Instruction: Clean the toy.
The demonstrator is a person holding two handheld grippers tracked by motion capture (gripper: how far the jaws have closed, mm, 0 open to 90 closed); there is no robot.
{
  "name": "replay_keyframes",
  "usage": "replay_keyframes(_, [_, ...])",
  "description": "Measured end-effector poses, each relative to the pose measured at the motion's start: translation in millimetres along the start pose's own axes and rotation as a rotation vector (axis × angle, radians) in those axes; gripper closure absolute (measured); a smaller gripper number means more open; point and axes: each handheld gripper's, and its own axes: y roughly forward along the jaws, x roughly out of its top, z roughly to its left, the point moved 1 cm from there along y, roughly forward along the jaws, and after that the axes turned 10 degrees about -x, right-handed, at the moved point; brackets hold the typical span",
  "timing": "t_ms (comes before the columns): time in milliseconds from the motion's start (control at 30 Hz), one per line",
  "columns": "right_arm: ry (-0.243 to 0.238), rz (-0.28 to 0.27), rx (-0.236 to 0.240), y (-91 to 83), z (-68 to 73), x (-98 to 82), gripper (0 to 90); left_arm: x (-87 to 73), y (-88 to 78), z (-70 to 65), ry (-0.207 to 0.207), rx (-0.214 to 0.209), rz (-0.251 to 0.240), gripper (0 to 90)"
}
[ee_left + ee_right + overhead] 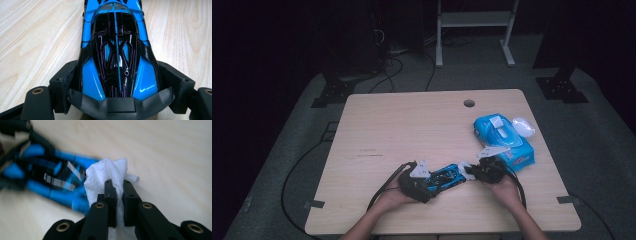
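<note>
Spanning a dark room's grey floor [597, 150], the pale wooden table [412, 125] stands.

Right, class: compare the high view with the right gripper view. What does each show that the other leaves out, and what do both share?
High view alone: the blue pack of wipes on the wooden table, the cable hole, both hands and forearms, and the left gripper clamping one end of the blue and black toy car.

Right gripper view alone: up close, the right gripper pinching a white wipe that touches the car's end.

Both: the car, the wipe, the right gripper and the wooden tabletop.
</note>
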Motion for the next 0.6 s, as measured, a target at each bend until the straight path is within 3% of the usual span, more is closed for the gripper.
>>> replay_keyframes(67, [0.013, -0.029, 0.017, 9.8, 2.9, 14.9, 83.4, 0.1, 0.0, 0.0, 0.000, 0.000, 0.001, 23.9])
replay_keyframes(167, [-0.065, -0.016, -0.038, 24.4, 11.2, 29.3, 83.4, 0.0, -0.5, 0.2, 0.002, 0.001, 0.004, 23.8])
replay_keyframes(233, [-0.066, 0.000, -0.038, 28.8, 8.8, 31.7, 83.3, -0.4, -0.8, 0.3, 0.003, -0.002, 0.004, 23.8])
replay_keyframes(333, [-0.055, 0.030, -0.053, 26.7, -0.6, 22.0, 83.3, -0.6, -0.8, 0.6, 0.003, -0.004, 0.002, 23.8])
replay_keyframes(467, [0.002, 0.024, -0.034, 12.2, -4.0, -1.9, 83.4, -0.5, -0.8, 0.4, 0.001, -0.002, 0.003, 23.9])
replay_keyframes(600, [-0.013, 0.035, -0.018, -2.8, -0.7, -13.5, 83.4, -0.5, -0.7, 0.0, -0.003, 0.002, 0.002, 23.8])
